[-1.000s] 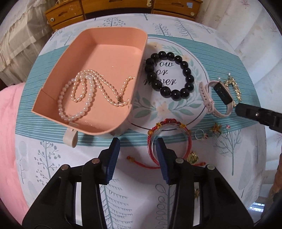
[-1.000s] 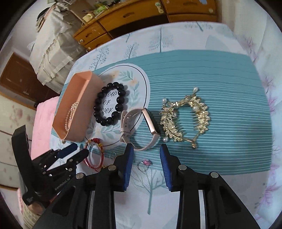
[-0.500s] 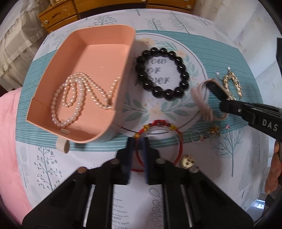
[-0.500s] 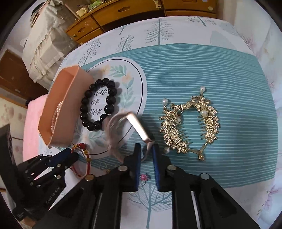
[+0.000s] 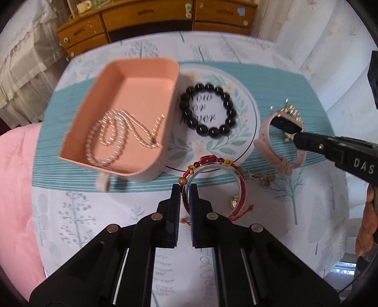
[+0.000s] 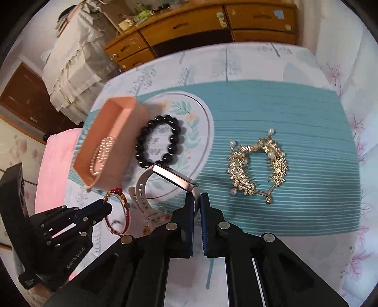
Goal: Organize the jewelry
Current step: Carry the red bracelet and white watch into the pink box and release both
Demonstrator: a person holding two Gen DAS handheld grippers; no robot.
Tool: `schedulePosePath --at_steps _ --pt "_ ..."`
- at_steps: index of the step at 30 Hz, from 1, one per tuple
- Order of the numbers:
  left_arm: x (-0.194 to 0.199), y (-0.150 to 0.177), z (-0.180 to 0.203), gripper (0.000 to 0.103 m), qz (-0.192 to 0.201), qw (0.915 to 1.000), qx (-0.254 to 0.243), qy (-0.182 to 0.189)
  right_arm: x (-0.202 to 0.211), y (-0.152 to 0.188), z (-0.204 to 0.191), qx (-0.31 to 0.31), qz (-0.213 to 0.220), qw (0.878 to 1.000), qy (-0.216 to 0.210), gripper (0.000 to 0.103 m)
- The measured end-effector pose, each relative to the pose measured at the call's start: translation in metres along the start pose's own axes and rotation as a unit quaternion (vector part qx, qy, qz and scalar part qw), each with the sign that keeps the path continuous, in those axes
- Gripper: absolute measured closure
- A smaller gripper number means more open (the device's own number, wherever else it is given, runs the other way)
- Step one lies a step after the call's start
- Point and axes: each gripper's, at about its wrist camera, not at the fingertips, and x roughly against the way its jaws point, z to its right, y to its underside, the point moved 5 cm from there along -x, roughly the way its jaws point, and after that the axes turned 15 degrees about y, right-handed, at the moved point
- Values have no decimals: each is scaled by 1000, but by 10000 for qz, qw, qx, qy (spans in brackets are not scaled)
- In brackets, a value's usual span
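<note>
Two wrist cameras look steeply down on one table (image 5: 70, 212) from close above.

The left view faces across it from the near edge; the right view looks from further right. Both share the pink box (image 5: 132, 94) (image 6: 111, 132), black bead bracelet (image 5: 208, 109) (image 6: 158, 141) and dresser (image 5: 151, 19) (image 6: 212, 26).

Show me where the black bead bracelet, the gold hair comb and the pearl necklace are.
black bead bracelet (image 5: 200, 129): left wrist view, a lower bead.
gold hair comb (image 6: 241, 176): right wrist view, left leaf branch.
pearl necklace (image 5: 122, 135): left wrist view, middle strands.
</note>
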Motion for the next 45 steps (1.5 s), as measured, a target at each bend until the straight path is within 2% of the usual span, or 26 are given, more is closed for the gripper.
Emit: schedulePosePath --at_steps 6,12,18,23,29,39,45 --pt "55 -8 -13 98 454 9988 -17 -185 39 2 -20 178 244 9995 -44 98" --pt "109 -18 -33 98 937 9947 44 -420 82 -7 -64 408 595 9974 -61 98" --pt "149 -31 -58 98 1315 9895 143 -579 115 -36 -108 523 951 9941 -47 98" --pt "163 -44 -84 98 1455 9863 346 -703 132 -66 -144 490 1280 9906 35 98" --pt "146 -54 -114 98 1352 9864 678 -636 118 -95 -178 437 1270 9909 102 98" --pt "63 -58 -126 98 890 9925 743 -388 30 -109 -190 439 627 9969 204 98" --pt "32 -66 -129 98 785 9938 692 -370 -21 -113 -184 466 346 9980 236 98"
